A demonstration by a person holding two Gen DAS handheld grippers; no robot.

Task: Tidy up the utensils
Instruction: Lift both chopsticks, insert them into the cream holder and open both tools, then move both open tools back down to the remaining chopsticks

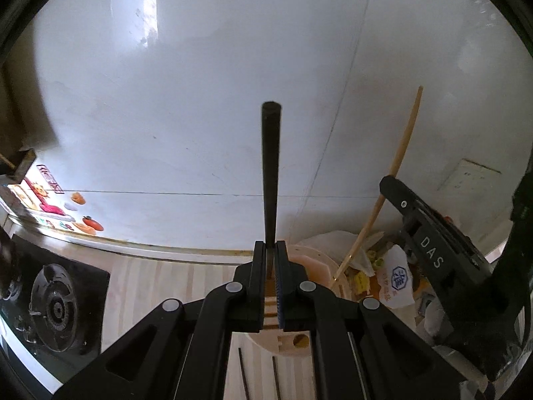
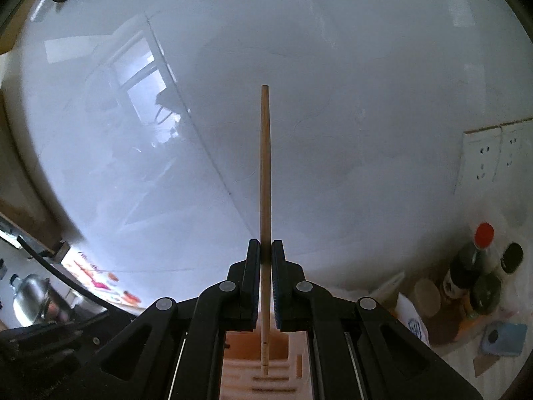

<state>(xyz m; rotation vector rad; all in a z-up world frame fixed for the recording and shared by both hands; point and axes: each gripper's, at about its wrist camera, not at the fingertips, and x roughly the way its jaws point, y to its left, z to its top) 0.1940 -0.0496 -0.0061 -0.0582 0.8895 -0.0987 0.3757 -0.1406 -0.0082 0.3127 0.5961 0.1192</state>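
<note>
Left wrist view: left tool clenched on black chopstick, long axis pointing to 12 o'clock. Right wrist view: right tool clenched on wooden chopstick, likewise pointing to 12 o'clock.

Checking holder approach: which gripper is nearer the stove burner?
Left. The left gripper, shut on the black chopstick, has the stove burner just to its left. The right gripper, holding the wooden chopstick, sits further right.
</note>
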